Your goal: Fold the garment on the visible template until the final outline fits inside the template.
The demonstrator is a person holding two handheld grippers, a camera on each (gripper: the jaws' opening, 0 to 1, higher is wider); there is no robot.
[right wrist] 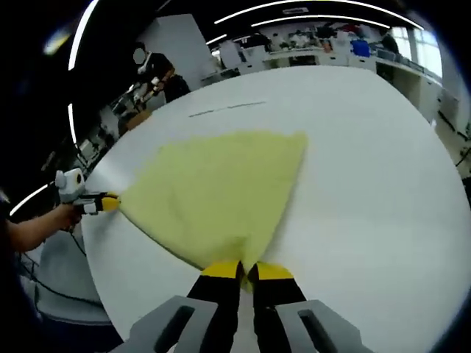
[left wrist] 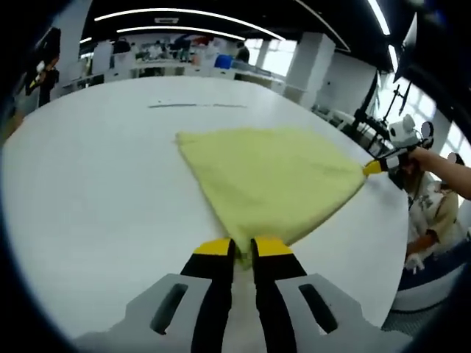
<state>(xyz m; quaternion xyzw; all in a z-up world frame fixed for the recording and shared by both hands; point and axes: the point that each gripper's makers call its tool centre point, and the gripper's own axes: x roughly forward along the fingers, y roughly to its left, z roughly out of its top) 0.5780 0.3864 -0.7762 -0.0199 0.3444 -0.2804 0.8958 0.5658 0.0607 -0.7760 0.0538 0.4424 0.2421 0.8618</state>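
The yellow cloth [left wrist: 268, 184] lies flat on the white table [left wrist: 88, 206], spread out between the two grippers. The left gripper [left wrist: 244, 250] has its fingers closed on the near corner of the cloth in the left gripper view, and the right gripper [right wrist: 246, 271] is closed in the same way on another corner in the right gripper view. Each gripper also appears in the other view, at the far corner of the cloth.

I think the main risk is that a corner slips out of the fingers, because each pair holds only a small tip of thick, soft fabric. If the two hands pull apart too strongly, or lift at different speeds, the cloth may stretch unevenly and the fold may come out crooked, so the outline would not fit the template. The cloth is also near the edge of the table on the side of the person's hand [left wrist: 427, 158], so it could drag over that edge.

A thin dark line [left wrist: 195, 105] is marked on the table beyond the cloth. I cannot read any brand, label or writing.
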